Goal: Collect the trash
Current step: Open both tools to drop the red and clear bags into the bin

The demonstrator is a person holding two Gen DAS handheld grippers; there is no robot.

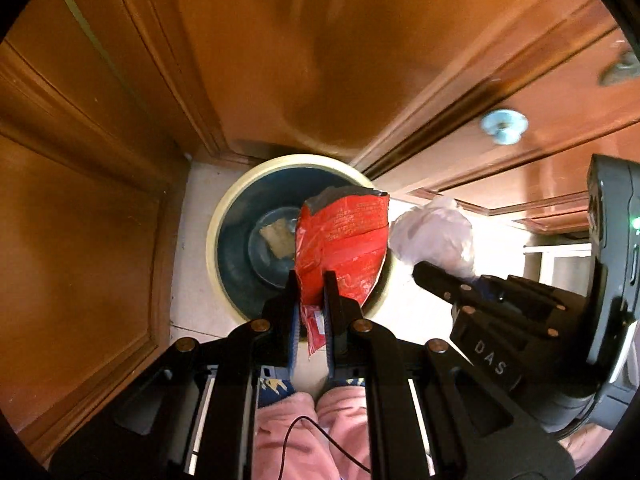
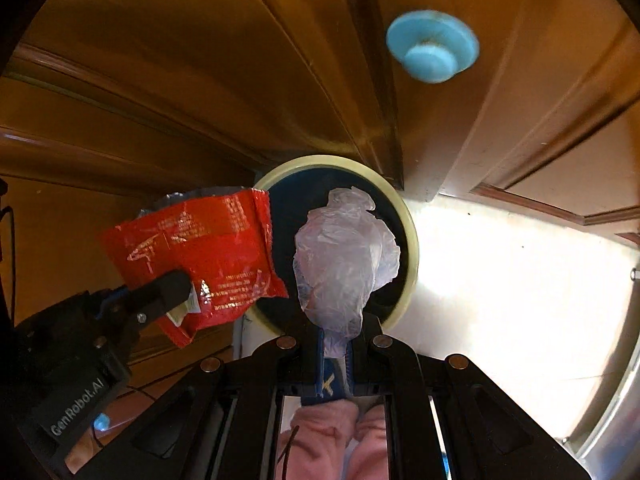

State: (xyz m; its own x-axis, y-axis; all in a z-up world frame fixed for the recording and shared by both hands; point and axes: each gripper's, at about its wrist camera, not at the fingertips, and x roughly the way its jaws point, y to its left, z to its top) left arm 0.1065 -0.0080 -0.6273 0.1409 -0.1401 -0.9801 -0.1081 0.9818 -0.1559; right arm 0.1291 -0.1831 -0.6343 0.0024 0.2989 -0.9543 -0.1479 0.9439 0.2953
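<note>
In the left wrist view, the left gripper [image 1: 311, 280] sits at lower centre, its jaws clamped on the lower edge of a crumpled red foil snack wrapper [image 1: 344, 240] with white print and a torn silver-lined top. The wrapper hangs over the right half of a round dark-blue bin with a cream rim [image 1: 224, 216] in the middle of the frame, standing on a pale floor in a corner of brown wooden cabinet doors [image 1: 100, 200]. A scrap of brown cardboard [image 1: 276, 238] lies at the bin's bottom. At right, the right gripper [image 1: 420, 270] holds a wad of thin translucent white plastic film [image 1: 434, 236], here beside the bin's right rim.

In the right wrist view, the right gripper [image 2: 338, 330] at lower centre pinches the plastic wad [image 2: 344, 264] by its neck; the wad shows over the bin's [image 2: 412, 248] dark opening. The red wrapper [image 2: 208, 248], at centre left in the left gripper [image 2: 180, 288], appears to overlap the bin's left rim.

The step in hand looks like the drop: both pieces are carried to the bin. Next, each should be centred over the opening before the jaws part; both are light, so they may cling to the pads or drift outside the rim.
</note>
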